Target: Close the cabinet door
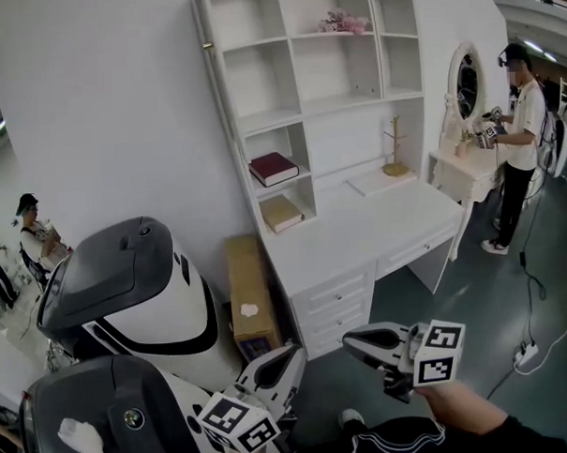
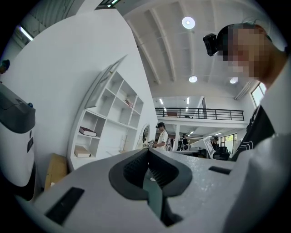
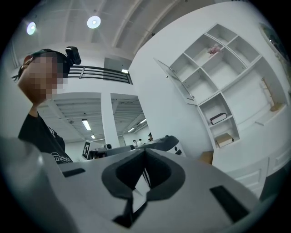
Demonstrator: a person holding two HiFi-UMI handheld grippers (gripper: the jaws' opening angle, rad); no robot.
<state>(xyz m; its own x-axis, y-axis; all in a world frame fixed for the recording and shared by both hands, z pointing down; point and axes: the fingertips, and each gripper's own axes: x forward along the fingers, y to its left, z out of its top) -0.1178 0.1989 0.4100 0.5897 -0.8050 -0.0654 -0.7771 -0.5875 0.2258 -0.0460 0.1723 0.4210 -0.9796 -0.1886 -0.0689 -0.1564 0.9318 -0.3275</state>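
The white cabinet (image 1: 338, 68) with open shelves stands against the wall above a desk. Its narrow door (image 1: 212, 83) at the upper left stands swung open, edge-on to me, with a small knob showing. The same door (image 3: 175, 84) juts out from the shelves in the right gripper view, and the door (image 2: 107, 79) also shows in the left gripper view. My left gripper (image 1: 298, 348) and right gripper (image 1: 347, 338) are low in the head view, well short of the cabinet. Both are shut with nothing between the jaws; the left gripper (image 2: 148, 150) and right gripper (image 3: 144, 149) show their tips meeting.
A large white and grey machine (image 1: 127, 293) fills the lower left. A cardboard box (image 1: 249, 293) stands beside the desk's drawers (image 1: 334, 303). A red book (image 1: 273, 168) and a tan book (image 1: 281, 212) lie on shelves. A person (image 1: 522, 135) stands by a mirror table (image 1: 467, 171).
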